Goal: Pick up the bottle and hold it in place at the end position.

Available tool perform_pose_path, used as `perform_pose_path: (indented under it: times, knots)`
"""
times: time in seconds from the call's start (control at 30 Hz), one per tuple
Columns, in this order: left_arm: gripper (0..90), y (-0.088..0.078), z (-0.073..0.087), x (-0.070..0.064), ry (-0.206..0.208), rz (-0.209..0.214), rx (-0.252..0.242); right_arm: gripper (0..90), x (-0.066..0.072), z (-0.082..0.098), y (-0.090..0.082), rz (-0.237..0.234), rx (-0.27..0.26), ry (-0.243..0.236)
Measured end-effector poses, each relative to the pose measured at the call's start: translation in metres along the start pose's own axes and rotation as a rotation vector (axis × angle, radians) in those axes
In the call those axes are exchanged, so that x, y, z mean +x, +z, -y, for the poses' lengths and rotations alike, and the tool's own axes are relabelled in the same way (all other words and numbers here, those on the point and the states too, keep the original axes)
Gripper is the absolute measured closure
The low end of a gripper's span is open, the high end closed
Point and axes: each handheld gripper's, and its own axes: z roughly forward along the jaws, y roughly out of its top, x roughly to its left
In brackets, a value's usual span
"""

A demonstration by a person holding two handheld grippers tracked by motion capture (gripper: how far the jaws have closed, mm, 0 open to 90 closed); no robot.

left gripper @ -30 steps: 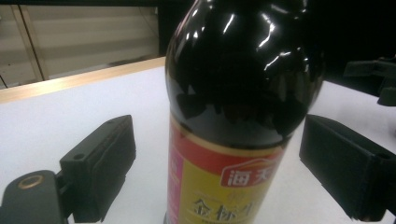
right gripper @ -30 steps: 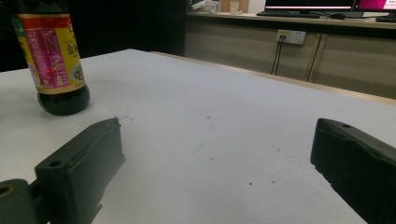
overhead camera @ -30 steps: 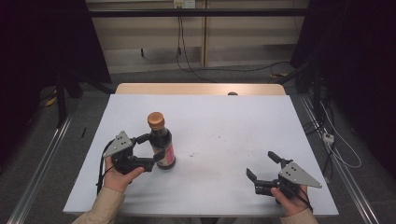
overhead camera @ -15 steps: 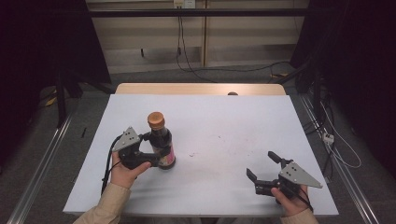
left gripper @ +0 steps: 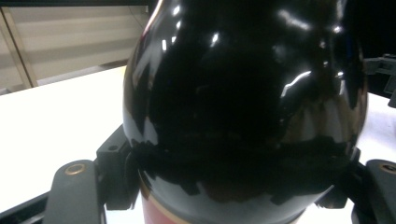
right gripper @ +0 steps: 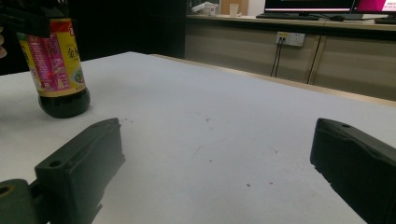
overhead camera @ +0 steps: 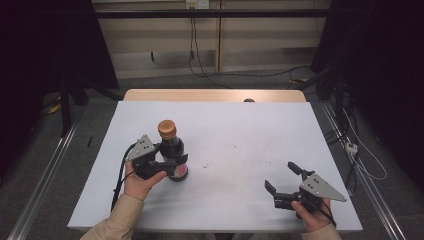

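Standing upright mid-table (overhead camera: 240,135), bottle (overhead camera: 171,150) clamped by left gripper (overhead camera: 172,165).

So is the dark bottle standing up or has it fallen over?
Standing up. The bottle rests on its base on the white table, brown cap on top, while the left gripper has just been closing around its body.

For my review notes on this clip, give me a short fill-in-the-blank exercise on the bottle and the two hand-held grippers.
1. The left hand-held gripper has its jaws around the dark ____.
2. The bottle has a cap coloured ____.
3. The bottle stands ____ on the white table.
4. The right hand-held gripper has its jaws ____, with nothing between them.

Missing words: bottle; orange; upright; open
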Motion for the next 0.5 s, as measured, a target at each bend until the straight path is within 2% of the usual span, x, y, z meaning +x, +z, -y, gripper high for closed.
perform_pose_path:
  times: [0.3, 0.37, 0.5]
  knots:
    - [28.1, -0.0001, -0.0015, -0.0022, 0.011, -0.015, 0.009, 1.9, 0.0, -0.0004, 0.0002, 0.004, -0.001, -0.004]
    - [28.3, -0.0006, -0.0021, -0.0022, 0.027, -0.018, 0.018, 1.9, -0.0001, -0.0004, 0.0001, 0.004, -0.002, -0.003]
    - [28.7, -0.0002, -0.0036, -0.004, 0.022, -0.032, 0.022, 1.9, -0.001, -0.0005, -0.0004, 0.006, -0.004, 0.0]
